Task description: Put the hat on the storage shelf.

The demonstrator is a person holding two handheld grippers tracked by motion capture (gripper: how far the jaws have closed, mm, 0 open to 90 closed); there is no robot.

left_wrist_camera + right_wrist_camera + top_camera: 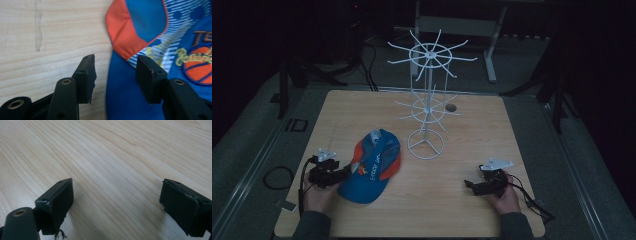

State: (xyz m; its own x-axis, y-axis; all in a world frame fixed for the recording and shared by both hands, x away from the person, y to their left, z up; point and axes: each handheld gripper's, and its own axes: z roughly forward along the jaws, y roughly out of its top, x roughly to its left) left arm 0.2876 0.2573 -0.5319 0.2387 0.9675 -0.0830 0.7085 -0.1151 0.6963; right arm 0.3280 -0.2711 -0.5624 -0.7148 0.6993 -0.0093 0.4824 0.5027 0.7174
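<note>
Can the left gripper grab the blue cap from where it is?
Probably yes. The left gripper has open jaws right at the edge of the blue cap, and the cap's brim sits between them in the left gripper view. Nothing blocks the way.

**Three cameras, one tabletop**

The high view looks forward and down over the whole tabletop (452, 200). Each gripper view rides low and close, facing along its tongs; the left shares the cap (150, 30) with the high view.
</note>
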